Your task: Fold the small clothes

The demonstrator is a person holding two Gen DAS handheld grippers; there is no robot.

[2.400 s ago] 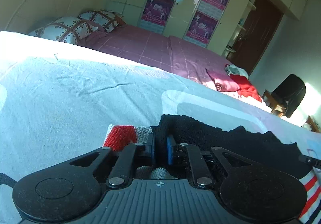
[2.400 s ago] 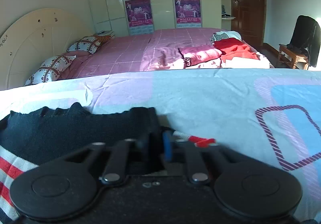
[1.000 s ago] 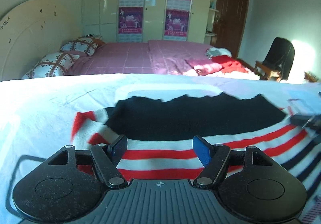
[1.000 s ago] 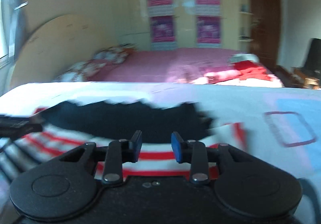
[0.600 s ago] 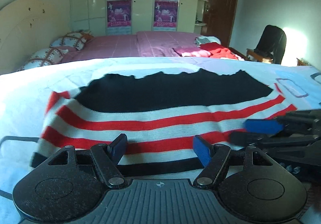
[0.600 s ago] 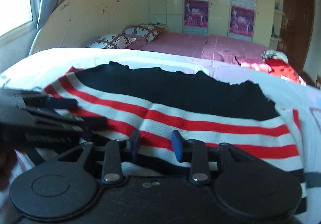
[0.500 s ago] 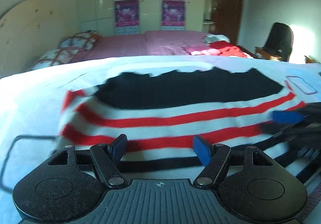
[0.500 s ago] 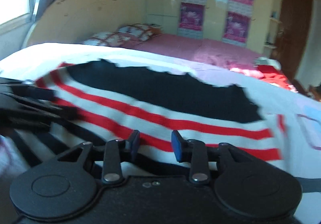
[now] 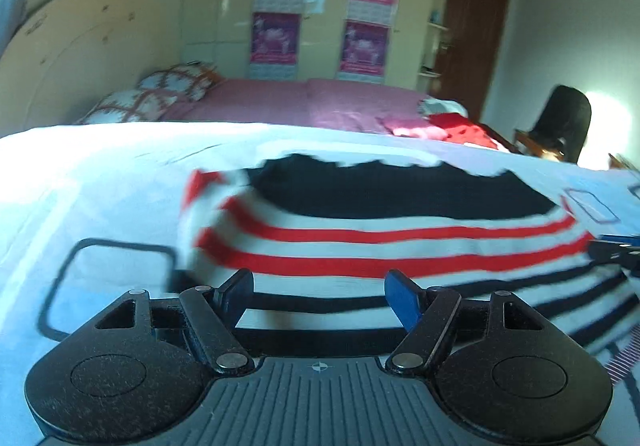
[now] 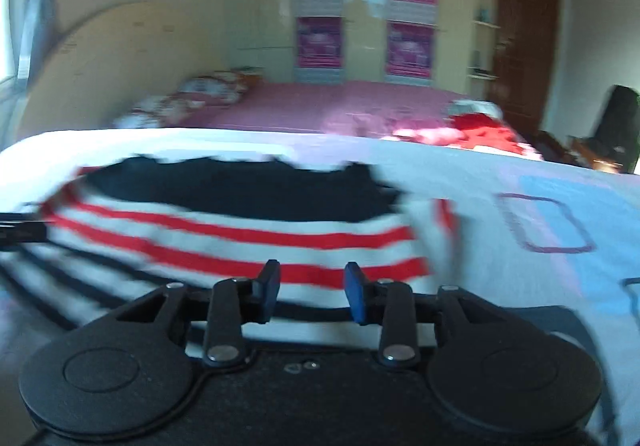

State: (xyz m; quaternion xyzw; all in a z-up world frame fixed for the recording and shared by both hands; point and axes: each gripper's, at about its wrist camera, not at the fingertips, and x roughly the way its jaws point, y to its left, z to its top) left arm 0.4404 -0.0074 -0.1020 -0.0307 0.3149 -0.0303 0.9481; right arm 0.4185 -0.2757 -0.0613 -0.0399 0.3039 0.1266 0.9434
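Here, spread flat on a pale blue-and-white bedsheet with dark outlined rounded rectangles: a knitted sweater, black at the far edge, then red and white stripes, then thin dark stripes on white nearest the cameras. Lying crosswise in both views, black band farthest away with a ragged far edge, red-striped cuff or corner showing at each end. Blurred in both views, so finer folds hard to make out.

Low over the near striped part, the black left gripper with blue pads: jaws spread wide, nothing between the pads, only sweater fabric showing in the gap beyond them. Empty.

Over the sweater's right end, the black right gripper with blue pads: jaws parted to a moderate gap, narrower than the left one's, no cloth pinched between them. Possibly just above the fabric rather than touching; not clear from this angle. Tips of that same gripper also visible at the right edge of the left wrist view, beside the sweater's striped end.

Beyond the sheet, a bed with a pink checked cover, patterned pillows against a cream rounded headboard, a heap of red and pink clothes at its foot. Farther back, cream wardrobe doors with four magenta posters, a brown door, a dark chair.
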